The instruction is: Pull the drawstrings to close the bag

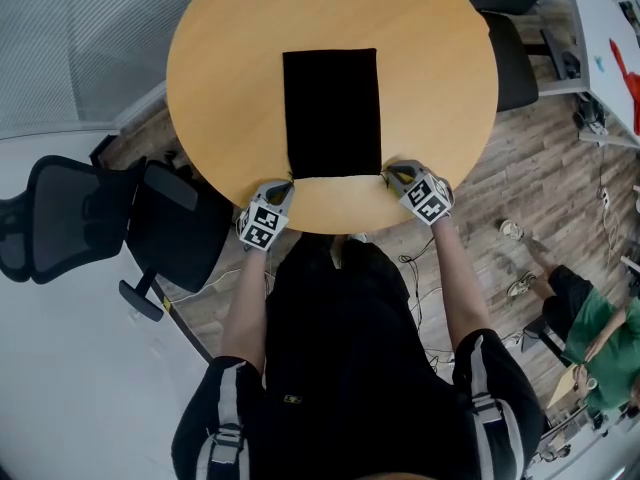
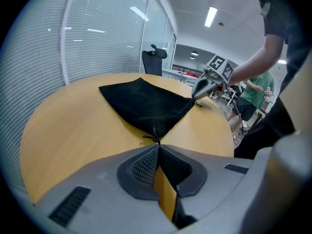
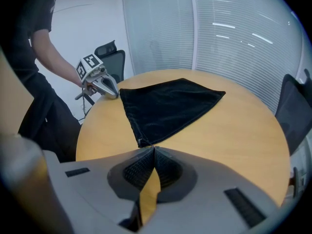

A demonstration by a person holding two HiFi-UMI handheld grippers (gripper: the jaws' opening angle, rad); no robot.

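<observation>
Lying flat on the table (image 1: 220, 58), the black bag (image 1: 331, 113) is rectangular.

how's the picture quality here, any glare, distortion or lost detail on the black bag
Head view: even light, but the bag is a flat black patch with no texture. Left gripper view: strong fisheye, dark corners, ceiling light blown out. Right gripper view: same bending, light streaks glare on the blinds, and the bag's fabric shows some sheen.
</observation>
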